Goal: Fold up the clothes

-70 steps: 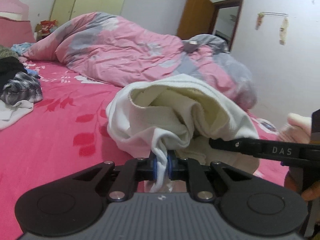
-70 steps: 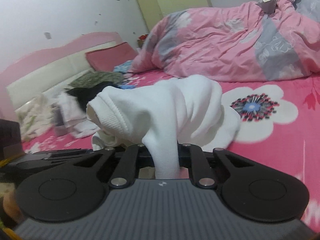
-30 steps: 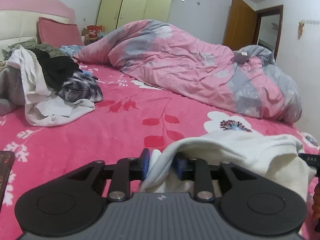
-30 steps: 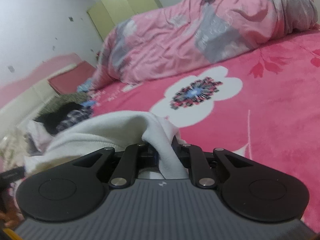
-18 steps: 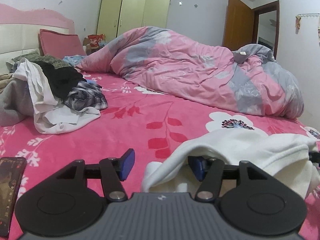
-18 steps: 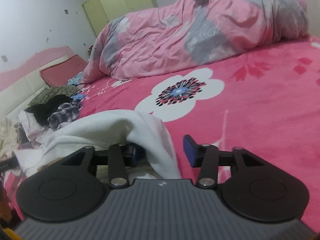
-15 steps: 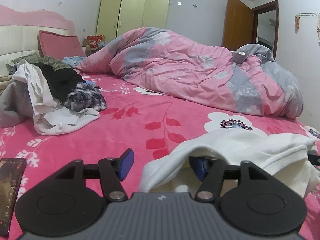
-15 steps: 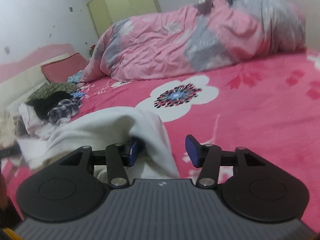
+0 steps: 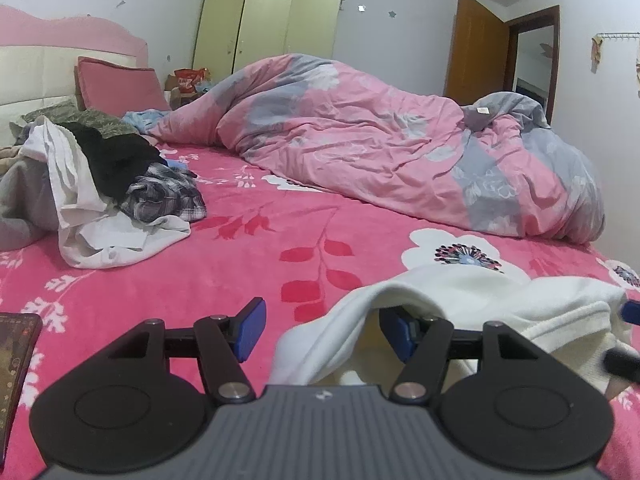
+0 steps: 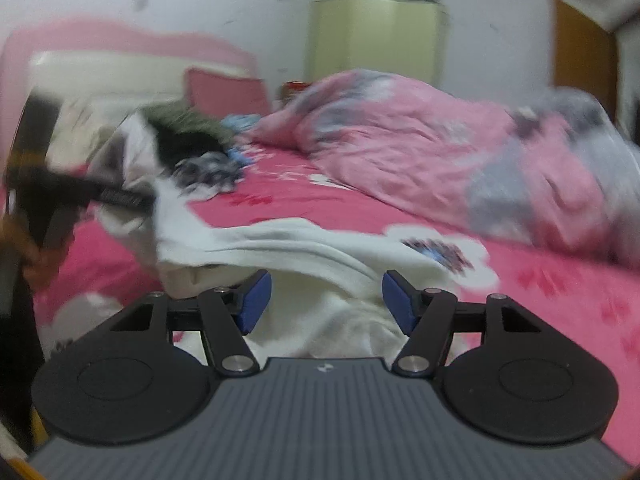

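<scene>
White garment (image 9: 472, 300) lies bunched on the pink floral bedsheet (image 9: 248, 276), near edge of the bed, right of centre in the left wrist view. Thick, soft knit, cream-white; a ribbed hem or cuff shows at its right end. Not flat: it is humped into a low ridge, with a fold arching up like a small tent over the left gripper's right finger. A rolled edge runs along the top.

Left gripper (image 9: 322, 330): jaws spread wide, nothing pinched. Left blue pad (image 9: 251, 328) stands clear over bare sheet; right pad sits under the raised fold, whether it touches the cloth cannot be told.

Right gripper (image 10: 326, 300): jaws likewise wide apart, holding nothing. The garment (image 10: 304, 264) lies just ahead and between the pads, a long flattish fold running left to right, with looser cloth heaped below it. This view is motion-blurred; texture is unclear.

Far left on the bed: pile of unfolded clothes (image 9: 100, 184), white, black, plaid and grey pieces mixed. Far side: crumpled pink and grey duvet (image 9: 384, 144), running left to right. Pink pillow (image 9: 116, 84) against the headboard. Pale yellow wardrobe (image 9: 268, 24) at the far wall. A phone (image 9: 14, 356) lies at the near left edge.
</scene>
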A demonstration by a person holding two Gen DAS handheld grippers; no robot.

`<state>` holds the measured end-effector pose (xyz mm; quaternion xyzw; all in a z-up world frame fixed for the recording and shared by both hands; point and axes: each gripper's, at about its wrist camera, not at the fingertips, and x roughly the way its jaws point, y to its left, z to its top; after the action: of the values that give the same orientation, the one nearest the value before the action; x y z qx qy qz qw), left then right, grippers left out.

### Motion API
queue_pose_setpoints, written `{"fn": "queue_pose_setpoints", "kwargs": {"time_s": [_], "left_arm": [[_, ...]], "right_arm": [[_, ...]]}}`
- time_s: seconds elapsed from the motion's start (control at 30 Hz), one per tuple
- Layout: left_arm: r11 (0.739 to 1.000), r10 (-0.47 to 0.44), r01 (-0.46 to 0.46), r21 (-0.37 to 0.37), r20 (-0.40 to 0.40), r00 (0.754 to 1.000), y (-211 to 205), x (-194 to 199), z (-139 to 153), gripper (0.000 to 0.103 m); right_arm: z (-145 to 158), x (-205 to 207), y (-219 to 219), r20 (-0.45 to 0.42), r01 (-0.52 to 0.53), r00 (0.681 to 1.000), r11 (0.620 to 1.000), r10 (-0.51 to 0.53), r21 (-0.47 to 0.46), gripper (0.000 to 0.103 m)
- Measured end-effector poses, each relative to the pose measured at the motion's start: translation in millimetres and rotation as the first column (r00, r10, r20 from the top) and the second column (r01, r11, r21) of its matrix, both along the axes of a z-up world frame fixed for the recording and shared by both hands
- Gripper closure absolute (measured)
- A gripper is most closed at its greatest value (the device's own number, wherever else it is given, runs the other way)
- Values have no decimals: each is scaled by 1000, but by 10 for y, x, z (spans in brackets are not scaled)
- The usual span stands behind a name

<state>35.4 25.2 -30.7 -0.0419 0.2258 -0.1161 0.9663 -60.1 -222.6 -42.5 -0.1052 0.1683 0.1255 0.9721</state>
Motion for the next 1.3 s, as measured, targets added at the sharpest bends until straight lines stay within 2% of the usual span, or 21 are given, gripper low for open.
{"fn": "queue_pose_setpoints", "kwargs": {"time_s": [0.07,0.13,0.3,0.37,0.4,0.47,0.5,0.57,0.67,0.8,1.0,1.13,1.17,1.2,1.3], "left_arm": [[1000,2,-2,-13,-4,1000,30,11,-8,39],[1000,2,-2,-26,-8,1000,63,25,-28,39],[998,4,-5,-64,-19,1000,133,74,-86,39],[997,0,-2,-80,-21,1000,162,85,-113,39],[996,-4,2,-87,-20,1000,174,87,-130,39],[995,-12,10,-102,-20,1000,199,92,-160,39],[994,-17,15,-112,-20,1000,217,94,-176,38],[991,-25,22,-134,-18,1000,255,94,-203,38],[985,-27,26,-171,-4,1000,324,74,-219,35],[974,-20,27,-226,31,999,428,19,-183,30],[956,-17,43,-291,91,996,515,-46,-82,26],[945,-10,52,-323,128,992,530,-61,-13,26],[942,-5,50,-332,135,991,536,-59,-6,22],[939,1,48,-340,142,990,543,-57,0,14],[936,29,28,-351,155,987,572,-24,14,8]], "right_arm": [[-23,113,189,0,-49,999,996,49,-78,31],[-45,226,378,-4,-98,995,983,99,-155,29],[-102,508,850,-31,-215,976,915,217,-341,27],[-125,625,996,-58,-250,967,885,248,-393,31],[-137,690,1016,-84,-256,966,882,244,-395,35],[-135,782,1037,-112,-250,968,884,224,-396,54],[-130,816,1041,-120,-245,969,887,214,-393,58],[-98,862,1042,-127,-232,972,897,198,-377,78],[-14,905,1048,-127,-214,975,915,181,-342,90],[144,953,992,-110,-179,982,946,155,-269,92],[516,1283,840,-71,-137,989,981,128,-136,93],[616,1452,892,-38,-132,991,976,127,-173,94],[621,1496,906,-37,-135,991,974,131,-182,94],[619,1548,923,-34,-134,991,971,130,-198,94],[579,1714,891,-22,-82,997,969,79,-234,94]]}}
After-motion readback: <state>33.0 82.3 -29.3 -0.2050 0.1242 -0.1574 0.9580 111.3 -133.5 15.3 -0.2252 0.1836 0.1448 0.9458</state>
